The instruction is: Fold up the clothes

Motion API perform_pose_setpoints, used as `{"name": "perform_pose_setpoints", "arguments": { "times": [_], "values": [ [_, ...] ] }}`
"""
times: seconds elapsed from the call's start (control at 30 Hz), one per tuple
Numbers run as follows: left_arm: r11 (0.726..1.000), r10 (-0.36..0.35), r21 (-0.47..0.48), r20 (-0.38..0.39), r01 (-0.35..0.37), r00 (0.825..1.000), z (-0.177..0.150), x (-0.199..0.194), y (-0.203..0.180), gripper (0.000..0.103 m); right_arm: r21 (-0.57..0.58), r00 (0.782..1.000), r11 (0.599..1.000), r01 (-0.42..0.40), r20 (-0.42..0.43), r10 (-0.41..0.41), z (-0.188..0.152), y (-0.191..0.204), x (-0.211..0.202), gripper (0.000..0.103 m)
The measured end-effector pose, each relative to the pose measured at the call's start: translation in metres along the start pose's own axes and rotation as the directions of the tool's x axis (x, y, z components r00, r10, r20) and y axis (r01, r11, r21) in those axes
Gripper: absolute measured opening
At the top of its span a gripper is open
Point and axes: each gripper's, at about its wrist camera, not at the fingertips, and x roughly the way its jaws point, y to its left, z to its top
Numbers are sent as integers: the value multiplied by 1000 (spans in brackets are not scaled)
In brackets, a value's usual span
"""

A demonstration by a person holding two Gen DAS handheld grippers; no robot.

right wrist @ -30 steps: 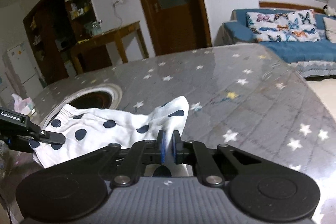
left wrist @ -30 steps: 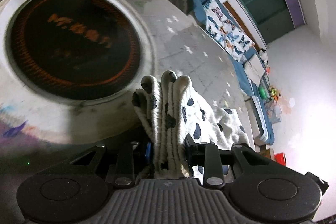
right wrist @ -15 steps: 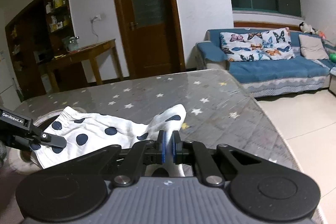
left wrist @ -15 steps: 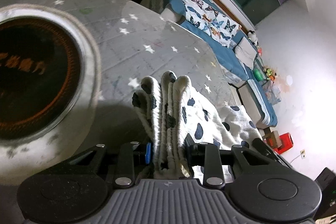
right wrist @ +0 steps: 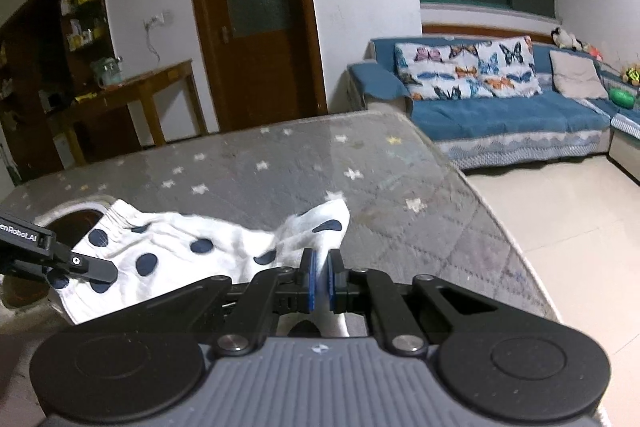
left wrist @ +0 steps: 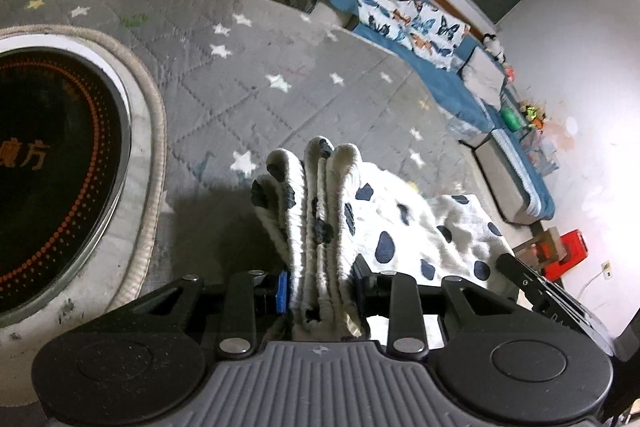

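Note:
A white garment with dark blue spots (right wrist: 200, 247) hangs stretched between my two grippers above the grey star-patterned table (right wrist: 280, 163). My left gripper (left wrist: 320, 283) is shut on its bunched elastic waistband (left wrist: 316, 195), which sticks out past the fingers. My right gripper (right wrist: 320, 279) is shut on a thin corner of the same garment (right wrist: 324, 223). The left gripper also shows at the left edge of the right wrist view (right wrist: 60, 259), clamped on the waistband end. The garment spreads to the right in the left wrist view (left wrist: 420, 223).
A round black cooktop with a white rim (left wrist: 60, 155) is set into the table at the left. The table's right edge (right wrist: 500, 227) drops to a tiled floor. A blue sofa with butterfly cushions (right wrist: 500, 99), a wooden door (right wrist: 256, 15) and a side table (right wrist: 132, 95) stand beyond.
Both grippers have risen and tilted with the garment. The left view has swung away from the cooktop toward the table's middle. The grips have not changed.

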Motion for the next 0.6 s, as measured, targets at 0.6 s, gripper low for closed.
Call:
{"name": "perform_pose_setpoints", "arguments": {
  "times": [0.6],
  "values": [
    [992, 47, 105, 156, -64, 987, 10, -31, -12, 51, -5, 998, 999, -32, -62, 31, 9, -5, 28, 18]
  ]
}}
